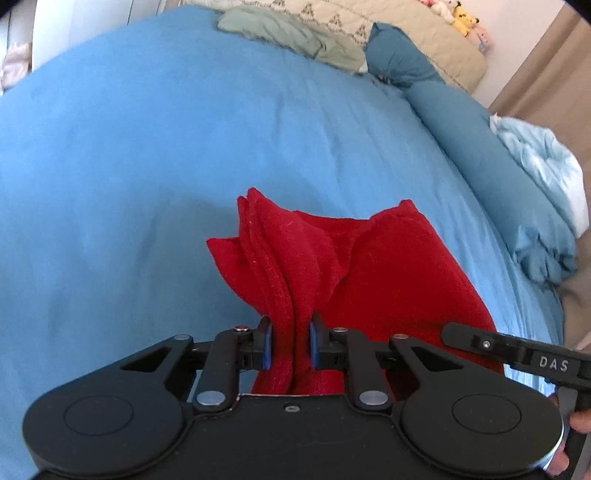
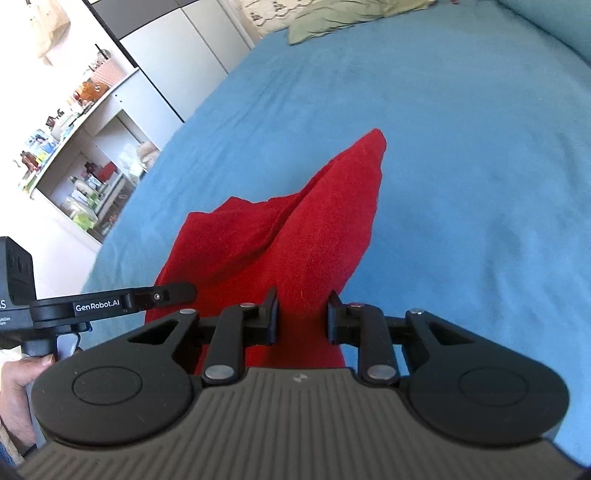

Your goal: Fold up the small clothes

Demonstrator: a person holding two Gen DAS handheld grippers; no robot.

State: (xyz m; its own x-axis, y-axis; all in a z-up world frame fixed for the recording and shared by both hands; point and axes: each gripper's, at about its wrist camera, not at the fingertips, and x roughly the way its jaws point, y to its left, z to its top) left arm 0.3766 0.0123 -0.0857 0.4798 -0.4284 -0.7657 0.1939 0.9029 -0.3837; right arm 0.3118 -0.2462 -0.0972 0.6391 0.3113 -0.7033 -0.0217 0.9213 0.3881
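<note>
A red cloth [image 1: 332,254] is held above the blue bedspread [image 1: 147,166], bunched in folds. My left gripper [image 1: 291,345] is shut on one gathered edge of it, several layers pinched between the blue pads. My right gripper [image 2: 303,317] is shut on another edge of the same red cloth [image 2: 295,229], which rises to a peak in front of it. The right gripper shows at the right edge of the left wrist view [image 1: 517,350], and the left gripper at the left edge of the right wrist view [image 2: 110,301]. The cloth's lower part is hidden behind both grippers.
A green garment [image 1: 288,33] lies at the far end of the bed, also in the right wrist view [image 2: 343,14]. A teal pillow [image 1: 443,110], a beige quilt [image 1: 406,33] and a light-blue blanket [image 1: 543,162] lie to the right. Cluttered shelves [image 2: 81,147] stand left of the bed.
</note>
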